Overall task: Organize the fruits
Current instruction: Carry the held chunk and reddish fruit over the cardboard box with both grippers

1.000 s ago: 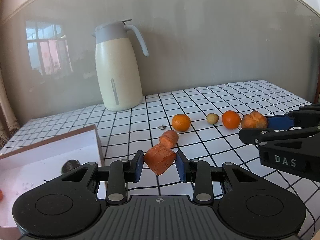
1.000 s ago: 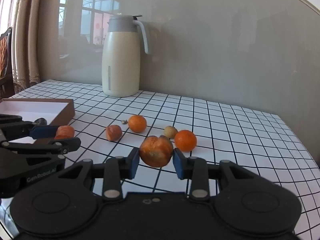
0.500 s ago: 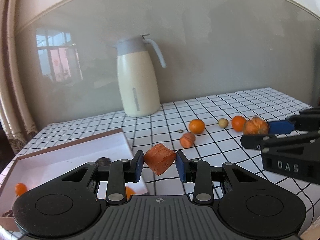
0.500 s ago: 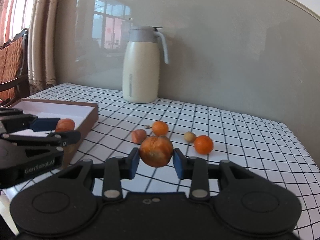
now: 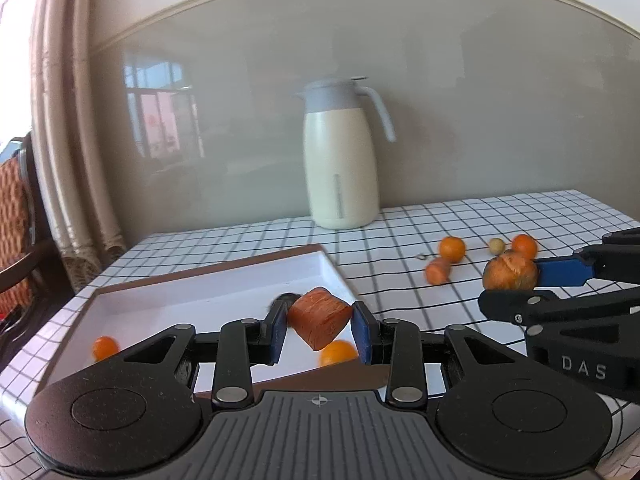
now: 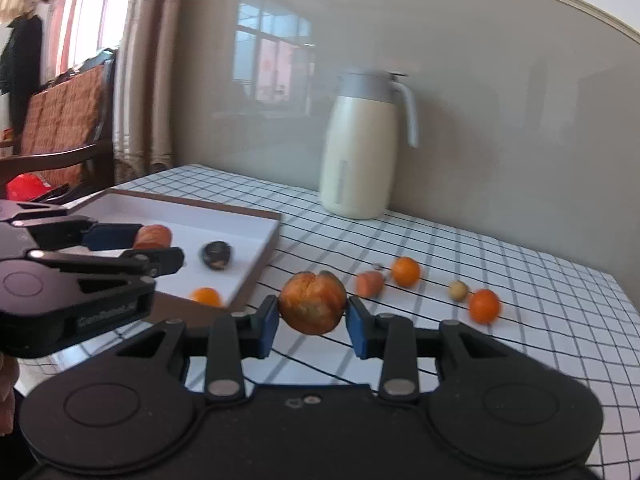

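My left gripper (image 5: 319, 326) is shut on a carrot chunk (image 5: 320, 318) and holds it above the white tray (image 5: 208, 288). The tray holds two small oranges (image 5: 338, 352) (image 5: 106, 347) and a dark fruit (image 6: 218, 255). My right gripper (image 6: 312, 320) is shut on a wrinkled orange fruit (image 6: 313, 303), held above the table right of the tray. It also shows in the left wrist view (image 5: 510, 270). On the cloth lie a carrot piece (image 6: 370, 283), two oranges (image 6: 406, 271) (image 6: 485, 305) and a small yellowish fruit (image 6: 458, 290).
A cream thermos jug (image 5: 340, 156) stands at the back by the wall. The checked tablecloth (image 6: 540, 300) extends right. A wooden chair (image 6: 64, 120) and curtains are to the left, beyond the table edge.
Both grippers have moved left with their loads. The left one now hangs over the tray; the right one has come closer to the tray's right edge.
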Demonstrator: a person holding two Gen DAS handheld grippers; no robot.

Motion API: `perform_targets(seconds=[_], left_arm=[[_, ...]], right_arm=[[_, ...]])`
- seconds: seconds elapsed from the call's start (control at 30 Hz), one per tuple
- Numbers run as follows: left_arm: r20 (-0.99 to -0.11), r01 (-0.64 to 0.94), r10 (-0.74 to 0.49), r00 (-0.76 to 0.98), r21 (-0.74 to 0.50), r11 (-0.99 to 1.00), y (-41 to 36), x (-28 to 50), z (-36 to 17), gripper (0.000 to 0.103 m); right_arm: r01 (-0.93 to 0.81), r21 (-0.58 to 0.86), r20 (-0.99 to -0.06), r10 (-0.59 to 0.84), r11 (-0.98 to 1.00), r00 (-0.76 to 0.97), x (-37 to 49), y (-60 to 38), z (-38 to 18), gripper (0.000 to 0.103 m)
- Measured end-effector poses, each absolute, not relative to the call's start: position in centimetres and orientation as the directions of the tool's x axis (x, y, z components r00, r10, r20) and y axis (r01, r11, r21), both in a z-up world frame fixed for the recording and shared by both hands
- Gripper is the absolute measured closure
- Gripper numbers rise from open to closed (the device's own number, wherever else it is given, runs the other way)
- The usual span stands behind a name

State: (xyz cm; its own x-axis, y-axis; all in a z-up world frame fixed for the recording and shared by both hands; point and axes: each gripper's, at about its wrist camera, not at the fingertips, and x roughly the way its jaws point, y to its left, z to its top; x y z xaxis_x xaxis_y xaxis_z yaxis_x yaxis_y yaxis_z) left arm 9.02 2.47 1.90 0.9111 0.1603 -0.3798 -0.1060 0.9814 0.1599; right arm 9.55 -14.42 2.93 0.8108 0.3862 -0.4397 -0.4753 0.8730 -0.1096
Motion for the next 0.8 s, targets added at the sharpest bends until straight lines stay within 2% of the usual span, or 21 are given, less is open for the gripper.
perform_targets(seconds=[0.8], left_arm=[[-0.350, -0.309, 0.336, 0.874, 0.132, 0.942, 11.4, 4.9, 2.2, 0.068]], right_arm=[[-0.639, -0.139, -0.418, 0.540, 0.757, 0.730, 7.7, -5.2, 3.6, 0.075]])
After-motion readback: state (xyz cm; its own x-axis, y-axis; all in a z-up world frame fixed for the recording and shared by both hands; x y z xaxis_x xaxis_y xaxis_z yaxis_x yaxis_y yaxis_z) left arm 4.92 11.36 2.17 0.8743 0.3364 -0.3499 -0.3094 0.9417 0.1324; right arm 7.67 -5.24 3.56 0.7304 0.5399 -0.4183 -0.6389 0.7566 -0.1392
